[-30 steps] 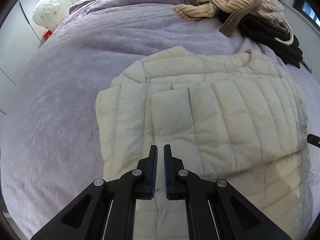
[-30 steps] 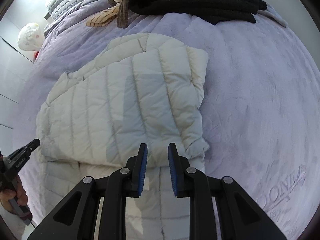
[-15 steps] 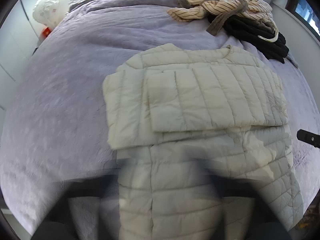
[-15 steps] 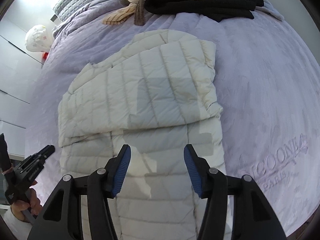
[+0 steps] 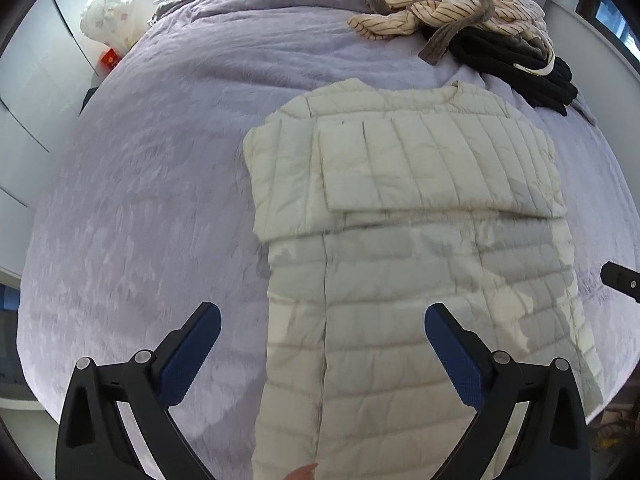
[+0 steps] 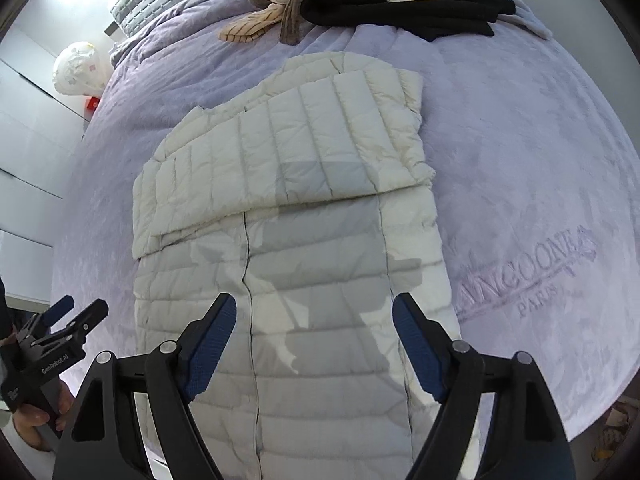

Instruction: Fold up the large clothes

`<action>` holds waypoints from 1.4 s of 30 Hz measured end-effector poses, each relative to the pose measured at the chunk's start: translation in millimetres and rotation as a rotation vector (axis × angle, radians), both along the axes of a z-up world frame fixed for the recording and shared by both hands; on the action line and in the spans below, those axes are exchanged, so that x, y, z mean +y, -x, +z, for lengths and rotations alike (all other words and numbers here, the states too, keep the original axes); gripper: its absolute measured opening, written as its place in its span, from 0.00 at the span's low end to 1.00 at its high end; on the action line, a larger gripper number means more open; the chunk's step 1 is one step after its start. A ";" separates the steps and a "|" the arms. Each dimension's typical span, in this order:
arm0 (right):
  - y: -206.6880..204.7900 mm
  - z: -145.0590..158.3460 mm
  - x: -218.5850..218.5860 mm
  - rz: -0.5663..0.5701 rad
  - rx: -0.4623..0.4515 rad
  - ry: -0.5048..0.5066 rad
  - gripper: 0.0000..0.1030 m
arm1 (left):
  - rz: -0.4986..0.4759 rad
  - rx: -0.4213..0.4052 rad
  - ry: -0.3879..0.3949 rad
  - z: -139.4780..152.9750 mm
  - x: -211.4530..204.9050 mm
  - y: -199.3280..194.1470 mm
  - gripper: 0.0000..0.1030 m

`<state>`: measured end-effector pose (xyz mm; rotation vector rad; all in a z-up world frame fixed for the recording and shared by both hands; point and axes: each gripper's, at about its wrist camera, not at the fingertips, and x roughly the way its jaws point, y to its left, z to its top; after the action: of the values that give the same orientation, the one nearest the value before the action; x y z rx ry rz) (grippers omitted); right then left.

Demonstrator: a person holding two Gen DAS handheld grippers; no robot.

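On the lavender bedspread (image 5: 152,184), toward its near edge, a cream quilted down jacket (image 5: 420,288) is lying flat with its hem running off the near edge and its collar pointing toward the head of the bed; both sleeves are lying folded across the chest, one stacked on the other, forming a band across the upper half (image 6: 288,152). The left gripper (image 5: 322,344) is hovering above the jacket's lower part with its jaws spread wide and nothing between them, one blue-padded finger (image 5: 192,354) hanging over bare bedspread just beside the jacket's edge and the other over the quilting. The right gripper (image 6: 312,344) is likewise hanging over the lower body of the jacket with its jaws wide apart and gripping nothing, its shadow falling across the panels. In the right wrist view the left gripper is showing at the lower left (image 6: 60,332), held in the person's hand. Toward the far corner of the bed a striped beige garment (image 5: 436,12) is lying tangled on top of a black garment (image 5: 520,68), well apart from the jacket. An embossed logo (image 6: 532,276) is showing on the bedspread beside the jacket, and a white bag (image 5: 106,12) is standing beyond the bed's far side edge
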<state>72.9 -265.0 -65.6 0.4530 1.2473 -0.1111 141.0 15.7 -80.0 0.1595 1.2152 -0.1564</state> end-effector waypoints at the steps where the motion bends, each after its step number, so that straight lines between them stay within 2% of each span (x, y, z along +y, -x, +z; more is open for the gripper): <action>1: 2.0 1.4 0.1 -0.001 0.000 0.002 0.94 | 0.002 0.006 0.001 1.5 2.4 5.1 0.99; 2: 5.9 4.6 1.0 -0.001 -0.002 0.008 1.00 | 0.005 0.013 0.003 2.8 5.0 10.0 0.99; 7: 23.3 17.3 6.7 0.004 -0.009 0.011 1.00 | 0.000 0.055 0.011 5.2 13.5 26.7 0.99; 13: 42.1 17.2 2.5 -0.043 0.016 -0.037 1.00 | -0.033 0.063 -0.052 2.6 23.8 42.6 0.99; 17: 53.0 10.6 -0.5 -0.061 0.069 -0.037 1.00 | -0.040 0.055 -0.096 -2.0 34.7 52.6 0.99; 20: 62.7 -0.9 -8.9 -0.101 0.117 -0.082 1.00 | -0.053 0.086 -0.084 -10.3 43.9 60.2 0.99; 24: 78.1 -16.7 -22.4 -0.161 0.166 -0.114 1.00 | -0.029 0.155 0.020 -28.4 68.0 70.8 0.99; 30: 106.1 -32.8 -43.3 -0.244 0.186 -0.176 1.00 | 0.038 0.251 0.053 -57.9 101.8 87.2 0.99; 34: 128.6 -43.3 -60.1 -0.318 0.193 -0.209 1.00 | 0.049 0.316 0.156 -68.6 117.4 94.1 0.99; 37: 145.6 -54.5 -70.8 -0.376 0.200 -0.258 1.00 | 0.059 0.364 0.231 -78.6 124.3 94.6 0.99; 40: 162.6 -71.6 -77.1 -0.440 0.213 -0.342 1.00 | 0.090 0.413 0.266 -92.2 130.6 92.0 0.99; 42: 171.6 -84.1 -79.5 -0.476 0.218 -0.412 1.00 | 0.104 0.443 0.322 -98.0 133.0 90.8 0.99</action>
<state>-98.7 -344.5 -149.8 1.1177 1.3580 -0.3165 50.2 148.8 -178.0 -0.2316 1.6159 -0.3049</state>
